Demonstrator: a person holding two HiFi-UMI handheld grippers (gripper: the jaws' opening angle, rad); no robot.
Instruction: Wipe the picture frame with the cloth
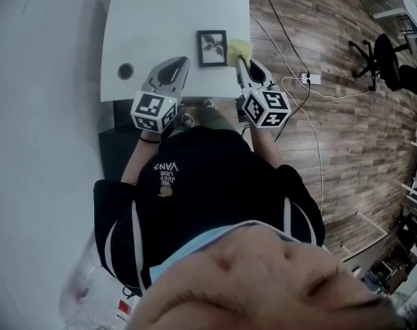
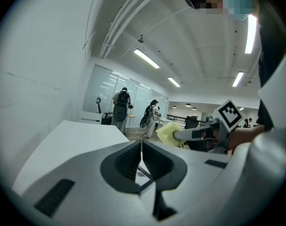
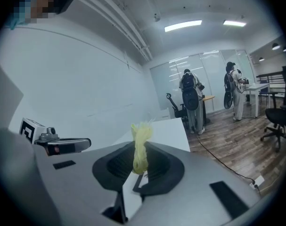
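On the white table (image 1: 160, 19) a small black picture frame (image 1: 212, 48) with a leaf print lies flat. At the frame's right edge is a yellow cloth (image 1: 239, 48), and my right gripper (image 1: 242, 60) is shut on it. In the right gripper view the cloth (image 3: 139, 150) stands bunched between the jaws. My left gripper (image 1: 182, 62) is shut on nothing, just left of the frame and near the table's front edge. Its closed jaws show in the left gripper view (image 2: 142, 150), with the cloth (image 2: 167, 133) to the right.
A round cable hole (image 1: 126, 70) sits in the table at the left. Cables and a power strip (image 1: 310, 79) lie on the wood floor to the right, beyond them an office chair (image 1: 385, 59). People (image 2: 121, 106) stand far across the room.
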